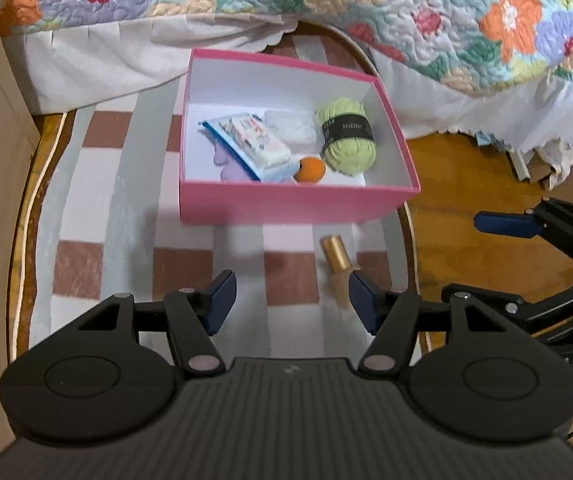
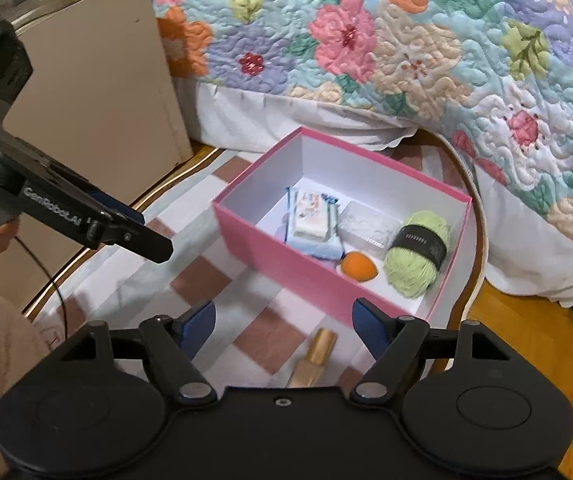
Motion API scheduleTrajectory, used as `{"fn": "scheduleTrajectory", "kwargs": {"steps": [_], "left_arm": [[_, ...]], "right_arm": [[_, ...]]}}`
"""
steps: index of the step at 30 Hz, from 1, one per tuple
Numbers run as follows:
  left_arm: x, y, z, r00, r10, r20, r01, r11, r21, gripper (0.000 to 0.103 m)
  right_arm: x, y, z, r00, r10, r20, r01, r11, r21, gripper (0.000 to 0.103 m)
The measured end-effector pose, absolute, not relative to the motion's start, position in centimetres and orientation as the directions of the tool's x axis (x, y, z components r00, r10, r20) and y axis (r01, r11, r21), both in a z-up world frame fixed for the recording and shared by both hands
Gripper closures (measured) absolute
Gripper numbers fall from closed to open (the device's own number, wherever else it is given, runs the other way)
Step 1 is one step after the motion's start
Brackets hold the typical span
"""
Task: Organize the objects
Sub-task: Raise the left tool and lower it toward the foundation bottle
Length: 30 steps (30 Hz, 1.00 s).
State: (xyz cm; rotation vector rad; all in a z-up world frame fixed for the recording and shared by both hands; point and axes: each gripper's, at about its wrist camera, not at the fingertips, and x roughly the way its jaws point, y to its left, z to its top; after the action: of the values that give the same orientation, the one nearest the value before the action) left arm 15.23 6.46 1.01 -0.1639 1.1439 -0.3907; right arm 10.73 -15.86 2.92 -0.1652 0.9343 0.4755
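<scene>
A pink box (image 1: 286, 208) is being shown standing on a checked cloth (image 1: 98, 248) that is spread over a round table (image 2: 476, 240), with a bed under a floral quilt (image 2: 406, 60) lying just beyond it. Inside the box, a green yarn ball (image 1: 346, 136) with a black band is being kept at the right, an orange egg-shaped sponge (image 1: 310, 170) is resting just beside it against the near wall, and a flat wipes packet (image 1: 254, 144) is lying at the left over something lilac. A pale, see-through packet (image 2: 370, 226) is sitting farther back between the wipes and the yarn; what it contains is too blurred to be made out.

A gold tube (image 1: 336, 264) is being left on the cloth outside the box, near its near right corner, lying on its side. The left gripper (image 1: 290, 300) is being held over the cloth in front of the box with its fingers spread wide and nothing between them; its right finger appears to be just beside the tube. The right gripper (image 2: 286, 328) is likewise being held wide apart and empty, with the gold tube lying between its fingers in the right wrist view, apparently untouched. A beige cabinet (image 2: 98, 92) is standing at the far left beside the bed.
</scene>
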Motion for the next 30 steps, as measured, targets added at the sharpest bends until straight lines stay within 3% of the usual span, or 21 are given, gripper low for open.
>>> {"fn": "scheduleTrajectory", "kwargs": {"steps": [10,18,22,30], "left_arm": [[11.8,6.3,-2.1,0.372,-0.407,-0.834,0.225,0.912,-0.344,0.042],[12.1,4.9,-6.5,0.417,-0.430,-0.801,0.182,0.902,-0.390,0.042],[12.4,4.0,-9.1,0.401,-0.449,-0.799,0.174,0.893,-0.415,0.042],[12.7,1.7,-11.8,0.430,-0.477,-0.767,0.188,0.878,-0.440,0.043]], "right_arm": [[7.4,-15.4,0.6,0.457,0.340,-0.822,-0.482,0.871,0.093,0.016],[6.2,-16.1,-3.9,0.594,0.264,-0.760,-0.423,0.906,-0.016,0.016],[5.3,-16.1,-5.4,0.630,0.345,-0.695,-0.492,0.871,-0.014,0.013],[5.9,-13.9,-10.7,0.567,0.293,-0.770,-0.528,0.847,-0.066,0.014]]}}
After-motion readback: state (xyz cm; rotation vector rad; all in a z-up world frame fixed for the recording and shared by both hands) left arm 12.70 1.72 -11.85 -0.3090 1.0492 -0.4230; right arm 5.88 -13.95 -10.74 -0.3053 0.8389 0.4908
